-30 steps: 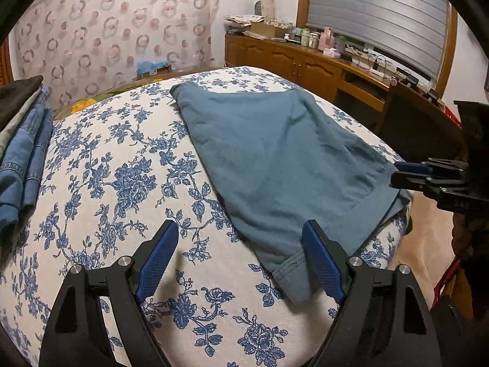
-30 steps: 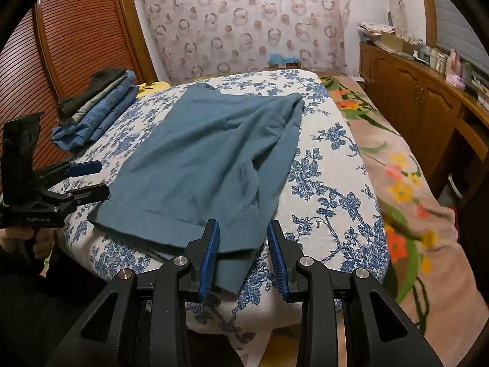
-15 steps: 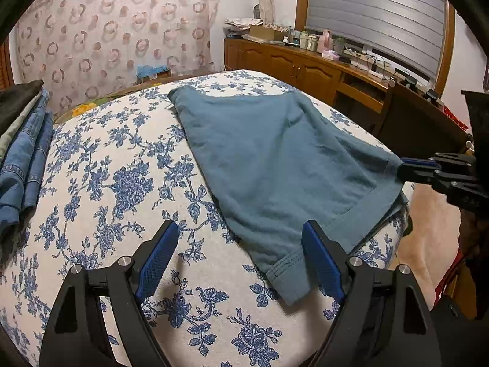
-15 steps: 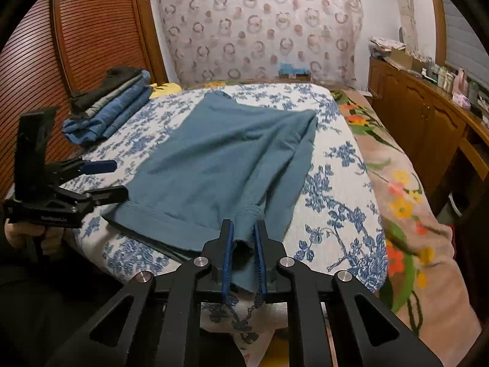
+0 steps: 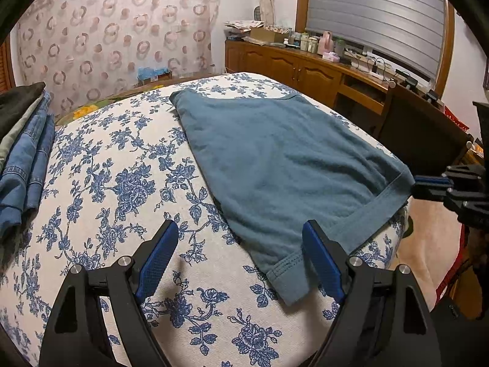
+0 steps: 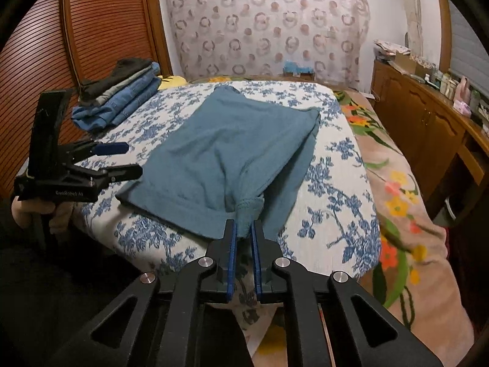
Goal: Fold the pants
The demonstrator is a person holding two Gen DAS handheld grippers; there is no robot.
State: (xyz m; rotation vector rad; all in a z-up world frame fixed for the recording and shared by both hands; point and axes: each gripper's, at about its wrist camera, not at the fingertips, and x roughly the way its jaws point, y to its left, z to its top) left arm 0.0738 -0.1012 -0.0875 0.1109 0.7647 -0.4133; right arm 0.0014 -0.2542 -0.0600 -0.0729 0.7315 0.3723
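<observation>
Teal-blue pants (image 5: 275,159) lie flat on a bed with a blue-flowered white cover (image 5: 122,183); they also show in the right wrist view (image 6: 232,146). My right gripper (image 6: 243,229) is shut on the near right cuff of the pants (image 6: 248,211) and lifts it slightly off the bed edge. It shows at the right in the left wrist view (image 5: 428,185). My left gripper (image 5: 241,244) is open, low over the cover, with the near left cuff (image 5: 287,278) beside its right finger. It appears at the left in the right wrist view (image 6: 122,159).
A stack of folded jeans and dark clothes (image 6: 122,98) lies at the bed's far left. A wooden cabinet with clutter (image 6: 434,116) runs along the right wall. A flowered blanket (image 6: 397,202) covers the bed's right side. A slatted wooden wardrobe (image 6: 91,30) stands on the left.
My right gripper closed on the near right cuff and raised it a little. My left gripper stayed open and edged slightly toward the other cuff.
</observation>
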